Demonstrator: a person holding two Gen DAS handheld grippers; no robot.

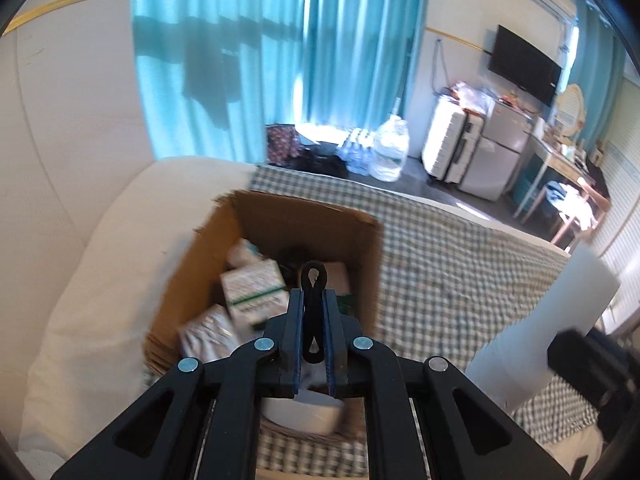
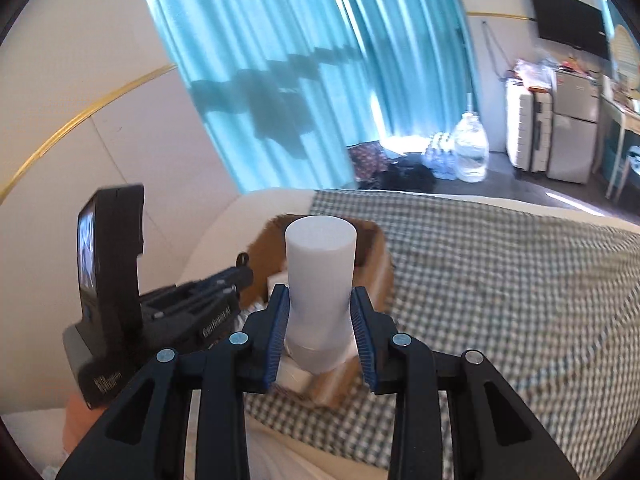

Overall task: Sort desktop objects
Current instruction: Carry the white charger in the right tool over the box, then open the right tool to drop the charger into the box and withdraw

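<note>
My left gripper (image 1: 313, 298) is shut on a thin black looped object (image 1: 313, 280) and holds it above an open cardboard box (image 1: 280, 216) on the checked bedspread. The box holds white and green packets (image 1: 254, 290) and other items. My right gripper (image 2: 320, 300) is shut on a white cylindrical bottle (image 2: 320, 264), held upright above the bed near the box (image 2: 376, 248). The bottle also shows at the right of the left wrist view (image 1: 552, 320). The left gripper shows at the left of the right wrist view (image 2: 236, 276).
A white bowl (image 1: 300, 416) sits under the left gripper on a woven mat. A white pillow (image 1: 100, 280) lies left of the box. The checked bedspread (image 2: 500, 280) stretches to the right. Beyond the bed are blue curtains, water bottles (image 1: 390, 152), a suitcase and a desk.
</note>
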